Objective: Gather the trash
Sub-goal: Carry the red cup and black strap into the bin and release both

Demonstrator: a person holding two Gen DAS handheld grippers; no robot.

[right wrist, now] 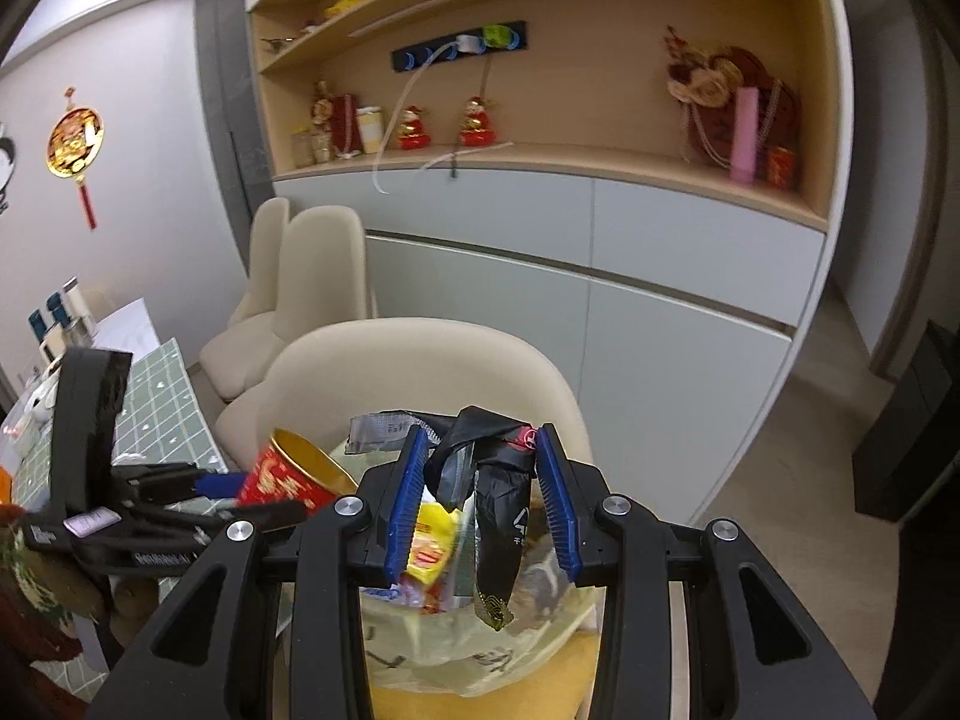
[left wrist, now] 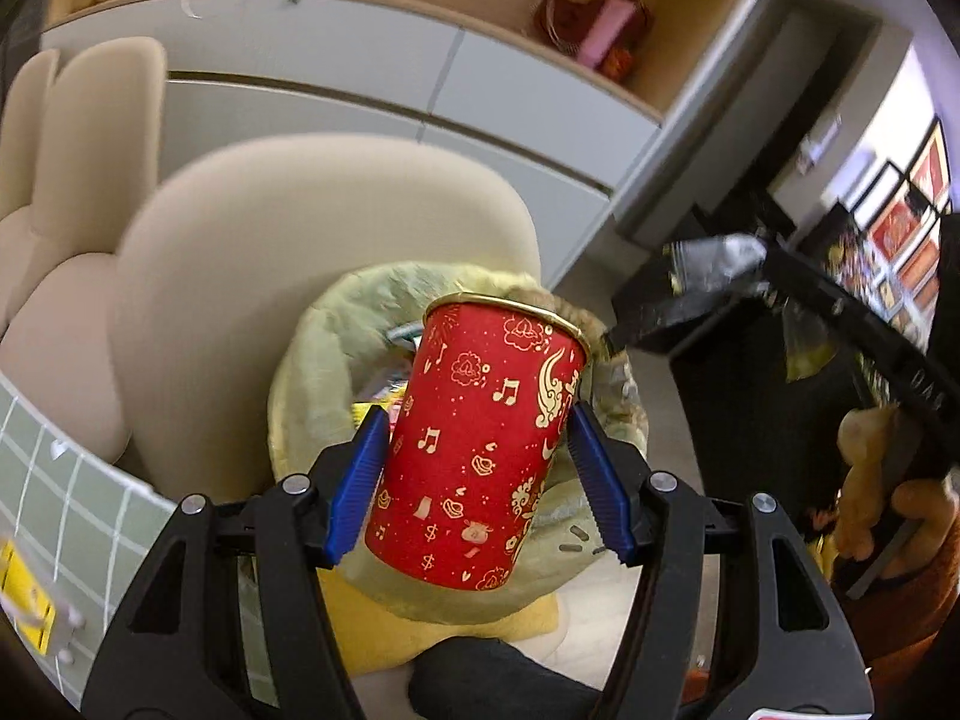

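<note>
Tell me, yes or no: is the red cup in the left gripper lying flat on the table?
No. The red cup sits nearly upright between the left gripper's blue pads, above the green bag.

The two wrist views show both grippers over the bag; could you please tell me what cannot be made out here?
- Left wrist: the red cup hides most of the trash bag opening.
- Right wrist: the black wrapper hides the bag's contents behind it; its print is too small to read.
- Left wrist: the right gripper is blurred.

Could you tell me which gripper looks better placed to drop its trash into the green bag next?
Probably the right gripper: its crumpled wrappers hang directly above the green bag. The left gripper holds the red cup nearer the bag's rim.
</note>
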